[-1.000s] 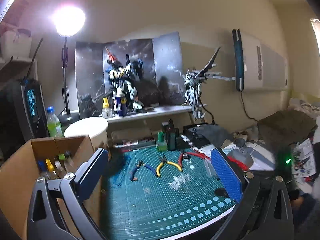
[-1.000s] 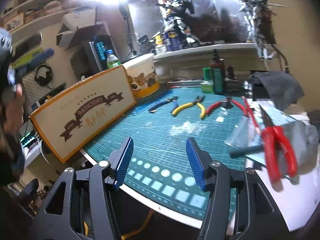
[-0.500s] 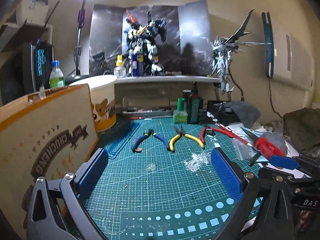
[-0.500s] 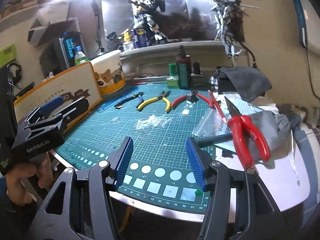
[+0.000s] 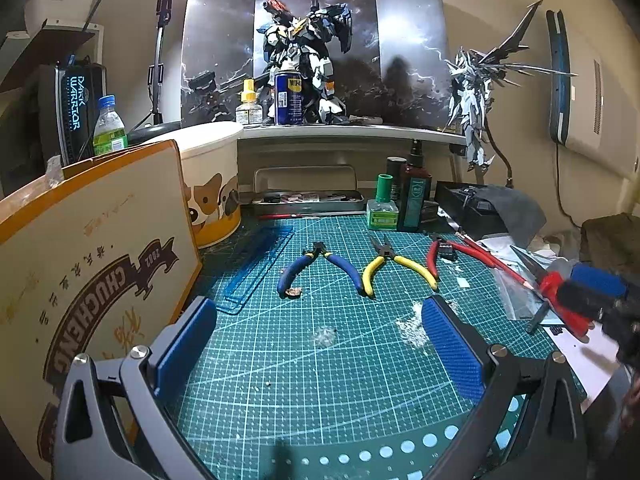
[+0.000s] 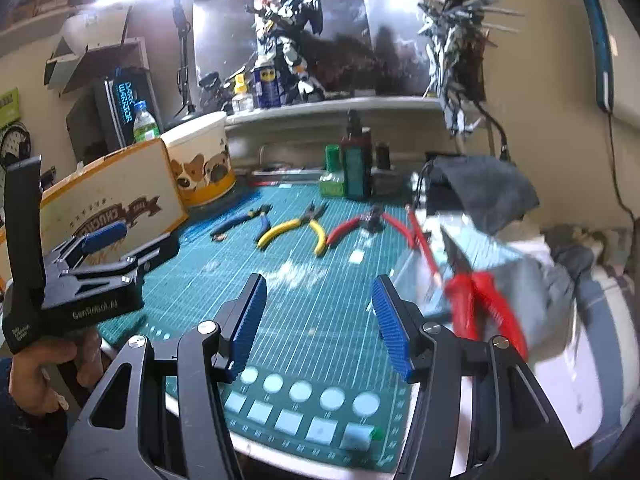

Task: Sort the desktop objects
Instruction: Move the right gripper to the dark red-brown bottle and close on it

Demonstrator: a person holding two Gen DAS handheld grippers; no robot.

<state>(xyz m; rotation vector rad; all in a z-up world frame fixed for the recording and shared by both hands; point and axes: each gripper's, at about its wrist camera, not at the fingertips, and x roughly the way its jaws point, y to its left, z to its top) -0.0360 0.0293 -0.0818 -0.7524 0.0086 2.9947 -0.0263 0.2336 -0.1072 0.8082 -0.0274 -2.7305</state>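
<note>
Both grippers were angled down over the green cutting mat [image 5: 320,360], nothing between the fingers of either one. The left gripper [image 5: 320,344] had its blue pads spread wide, sitting right next to the cardboard box [image 5: 92,264]. In the right wrist view a hand [image 6: 36,376] was wrapped round its handle at the mat's near-left edge. The right gripper [image 6: 320,320] was about half open over the front edge. Blue pliers [image 5: 316,268], yellow pliers [image 5: 396,266] and red cutters [image 5: 444,252] lay in a row mid-mat, bigger red pliers [image 6: 480,304] off to the right.
</note>
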